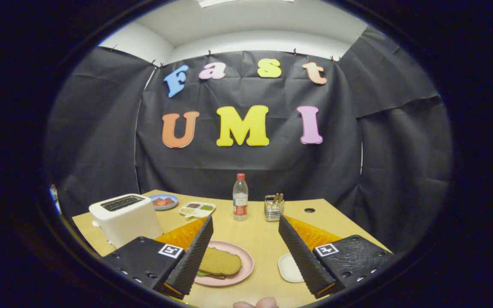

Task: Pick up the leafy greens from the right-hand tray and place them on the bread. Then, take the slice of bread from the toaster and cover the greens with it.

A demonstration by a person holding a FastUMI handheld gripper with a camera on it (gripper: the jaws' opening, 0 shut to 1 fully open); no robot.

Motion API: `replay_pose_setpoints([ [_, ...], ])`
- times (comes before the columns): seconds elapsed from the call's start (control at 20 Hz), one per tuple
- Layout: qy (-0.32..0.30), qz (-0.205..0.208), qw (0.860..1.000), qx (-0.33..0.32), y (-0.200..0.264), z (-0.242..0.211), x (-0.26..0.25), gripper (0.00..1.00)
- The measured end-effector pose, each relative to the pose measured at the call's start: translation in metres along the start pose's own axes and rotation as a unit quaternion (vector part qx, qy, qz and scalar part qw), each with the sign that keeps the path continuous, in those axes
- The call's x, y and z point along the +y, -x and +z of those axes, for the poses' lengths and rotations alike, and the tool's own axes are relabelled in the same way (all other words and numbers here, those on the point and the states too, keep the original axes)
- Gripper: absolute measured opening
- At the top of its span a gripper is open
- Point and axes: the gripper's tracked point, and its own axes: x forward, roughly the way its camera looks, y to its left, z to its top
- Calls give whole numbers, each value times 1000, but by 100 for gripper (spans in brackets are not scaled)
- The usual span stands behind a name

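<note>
My gripper (245,218) is open, held above the wooden table (259,239) with nothing between its fingers. Below and between the fingers, nearer the left one, a pink plate (247,262) holds a tan slice of bread (221,261). A bit of leafy green (206,273) peeks out from under the slice's near edge. The left finger covers part of the plate. A white toaster (126,218) stands to the left, beyond the left finger, and its top slots look dark. A small white tray (288,268) lies just inside the right finger, partly hidden by it.
Toward the back of the table stand a clear bottle with a red cap (240,196), a wire holder with utensils (274,207), a white compartment dish (197,209) and a blue plate with red food (164,201). A person's fingertips (255,303) show below the fingers.
</note>
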Motion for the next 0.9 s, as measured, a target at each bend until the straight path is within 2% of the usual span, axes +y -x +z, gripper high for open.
replay_pose_setpoints([
  [0.55, -12, -7, 998, -57, 46, 60, -22, 95],
  [0.75, -7, -3, 999, -54, 64, 68, -26, 95],
  [0.9, -2, -16, 998, -58, 74, 73, -39, 95],
])
